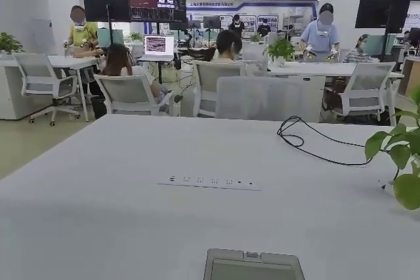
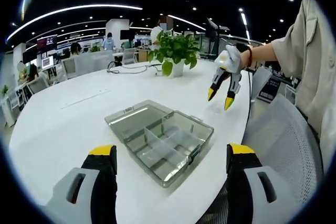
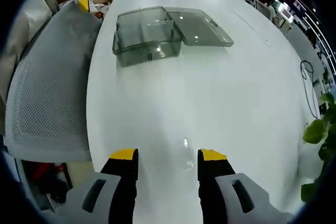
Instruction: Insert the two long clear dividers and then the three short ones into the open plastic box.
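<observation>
White tabletop runs under both of my tools, with a busy open office behind it.

My left gripper has its yellow-tipped jaws spread wide at the bottom of its own view, with nothing between them. It hangs above the near edge of the table. Just beyond the tips, in the middle of that frame, sits the box. It is clear plastic and flat on the table, with its lid swung open and lying flat towards the upper left. Clear dividers stand upright inside and split it into compartments; I cannot tell how many there are from here.

My right gripper also has its jaws apart and empty, low over bare table. The box lies well away from it, at the upper left of its view. The left gripper view shows that same right gripper at the upper right, tips pointing down, held above the table.

Behind the box a potted plant stands near a loose black cable. The mesh back of a chair takes the left side of the right gripper view. In the head view a power strip lies mid-table, and part of the box shows at the bottom edge.
</observation>
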